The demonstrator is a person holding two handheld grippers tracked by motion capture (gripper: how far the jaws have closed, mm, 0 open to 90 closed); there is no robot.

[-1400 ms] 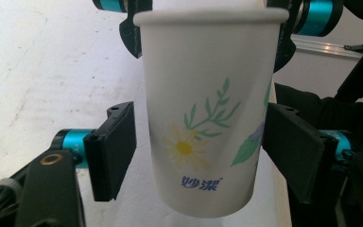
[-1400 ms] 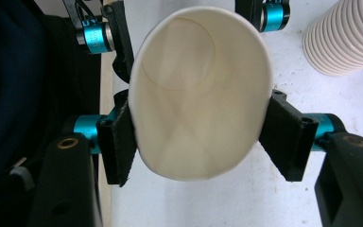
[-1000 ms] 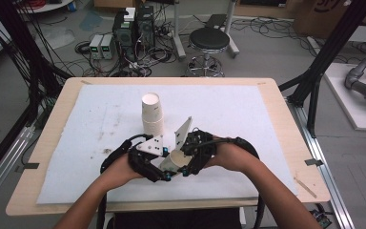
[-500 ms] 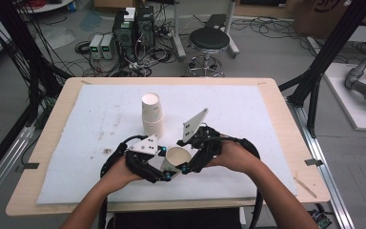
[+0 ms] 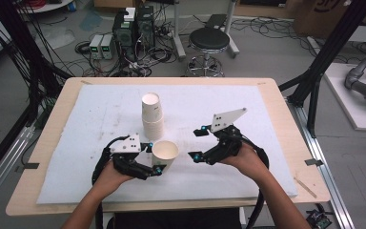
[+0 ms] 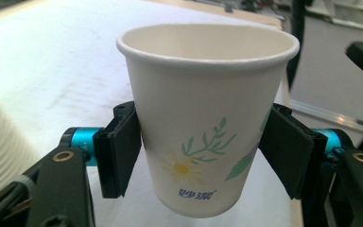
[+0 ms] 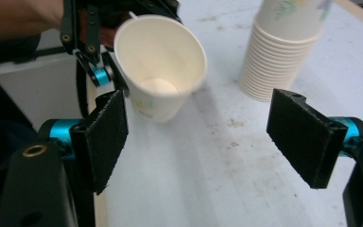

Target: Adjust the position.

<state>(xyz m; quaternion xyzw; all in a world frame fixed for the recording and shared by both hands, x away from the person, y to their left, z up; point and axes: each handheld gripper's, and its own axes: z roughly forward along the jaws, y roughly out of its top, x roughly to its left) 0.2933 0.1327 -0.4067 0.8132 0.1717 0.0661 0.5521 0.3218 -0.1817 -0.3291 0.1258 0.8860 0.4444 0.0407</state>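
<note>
A: Where is the paper cup point(image 5: 165, 153) now?

B: Upright in the left tool point(image 5: 153, 167), pinched between its 2 black jaws at the near middle of the bench point(image 5: 76, 119), just near of the cup stack point(image 5: 152, 115). From the left gripper view, the pads point(image 6: 119, 153) press both sides of the cup point(image 6: 203, 123).

A: And the right tool point(image 5: 194, 143)?

B: Spread wide, holding nothing, right of the cup and apart from it.

A: Which step is this?

B: I judge 1 cup has been separated from the stack. Next it likely needs setting down on a bare patch of bench, kept level, then the jaws released gently so it doesn't tip.
</note>
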